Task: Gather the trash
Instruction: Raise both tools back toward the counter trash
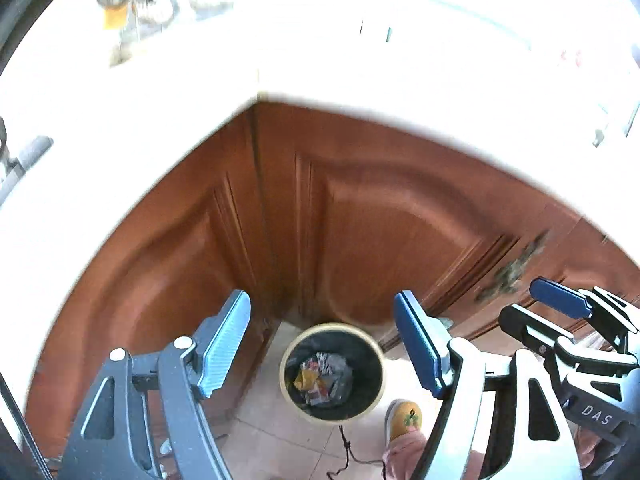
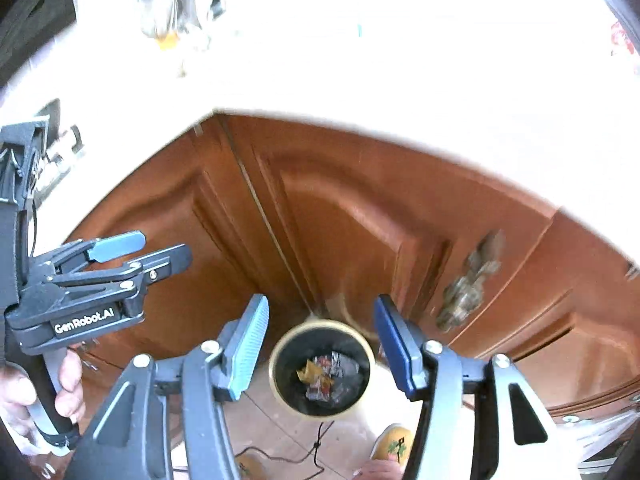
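Observation:
A round cream-rimmed trash bin with a black liner stands on the tiled floor in the cabinet corner; it also shows in the right wrist view. Crumpled wrappers lie inside it, seen too in the right wrist view. My left gripper is open and empty, high above the bin. My right gripper is open and empty, also above the bin. The right gripper shows at the right edge of the left wrist view; the left gripper shows at the left of the right wrist view.
Brown wooden cabinet doors meet in a corner under a bright white countertop. A metal door handle is on the right door. A yellow slipper and a black cord are on the floor beside the bin.

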`<state>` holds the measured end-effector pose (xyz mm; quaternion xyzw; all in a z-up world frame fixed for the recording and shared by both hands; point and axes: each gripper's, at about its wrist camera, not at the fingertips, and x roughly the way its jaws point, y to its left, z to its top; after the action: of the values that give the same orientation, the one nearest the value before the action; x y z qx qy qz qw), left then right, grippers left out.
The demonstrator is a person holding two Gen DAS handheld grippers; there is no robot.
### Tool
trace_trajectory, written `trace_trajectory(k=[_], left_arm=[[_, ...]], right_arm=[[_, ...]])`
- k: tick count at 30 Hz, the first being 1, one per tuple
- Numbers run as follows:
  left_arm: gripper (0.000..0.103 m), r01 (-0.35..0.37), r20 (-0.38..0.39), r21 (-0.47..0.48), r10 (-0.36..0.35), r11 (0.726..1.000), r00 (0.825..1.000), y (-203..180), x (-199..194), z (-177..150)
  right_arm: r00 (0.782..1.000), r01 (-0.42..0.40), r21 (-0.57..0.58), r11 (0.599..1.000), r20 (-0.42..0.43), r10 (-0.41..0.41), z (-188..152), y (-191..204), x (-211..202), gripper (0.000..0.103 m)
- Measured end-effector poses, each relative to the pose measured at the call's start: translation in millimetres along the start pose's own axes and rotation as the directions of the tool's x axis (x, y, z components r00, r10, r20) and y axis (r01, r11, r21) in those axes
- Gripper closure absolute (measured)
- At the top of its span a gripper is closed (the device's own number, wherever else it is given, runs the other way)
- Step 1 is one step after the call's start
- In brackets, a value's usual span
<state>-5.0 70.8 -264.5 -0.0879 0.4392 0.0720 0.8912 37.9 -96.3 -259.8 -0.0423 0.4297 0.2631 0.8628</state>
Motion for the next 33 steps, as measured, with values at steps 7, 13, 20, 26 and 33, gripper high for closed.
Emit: trace_trajectory(k=[7,13,20,26,33], left_arm=[[0.03,0.009,0.06,0.028,-0.011,1.0,0.998,-15,-74,71],[0.023,-0.003,0.129,0.035,-0.002,0.999,0.992,-26,-114,133],[0.014,-0.08,0.192,0.084,0.062,0.993,0.979,-41,-125,207],[0.012,-0.169,0.243,0.141,0.131,0.976,0.961,-56,-106,265],[0.012,-0.227,0.258,0.196,0.173,0.954,0.951,-74,-35,318]], right_arm=[[0.998,-0.016,0.048,0.999,0.06,0.013,56,-1,-61,0.048],[0.994,-0.021,0.017,1.0,0.105,0.019,105,7,-93,0.048],[0.997,-0.04,-0.024,0.999,0.07,0.042,187,-5,-108,0.048],[0.994,-0.099,0.007,0.995,0.045,0.099,253,-42,-92,0.048],[0.989,-0.139,0.109,0.984,-0.044,0.144,322,-94,-17,0.048]])
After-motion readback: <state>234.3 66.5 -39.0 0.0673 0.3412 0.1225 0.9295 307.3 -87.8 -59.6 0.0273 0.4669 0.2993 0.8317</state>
